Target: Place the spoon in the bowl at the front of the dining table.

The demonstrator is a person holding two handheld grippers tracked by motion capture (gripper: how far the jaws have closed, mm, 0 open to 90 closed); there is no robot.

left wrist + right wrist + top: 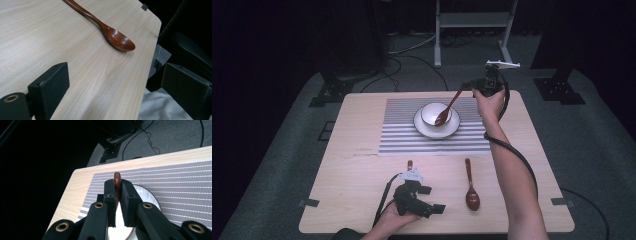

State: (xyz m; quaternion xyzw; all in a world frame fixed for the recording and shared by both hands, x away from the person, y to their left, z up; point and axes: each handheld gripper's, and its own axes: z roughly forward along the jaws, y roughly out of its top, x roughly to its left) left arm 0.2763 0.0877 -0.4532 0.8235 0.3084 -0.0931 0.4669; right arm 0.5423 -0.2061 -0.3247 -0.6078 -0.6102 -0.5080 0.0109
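Glossy reddish-brown wooden spoon (451,106) clamped in right tool (119,192), bowl end in white bowl (432,112), left tool (424,199) wide open, empty.

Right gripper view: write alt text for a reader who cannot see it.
The right gripper is shut on a brown wooden spoon above a white bowl, which sits on a grey striped placemat on a light wooden table.
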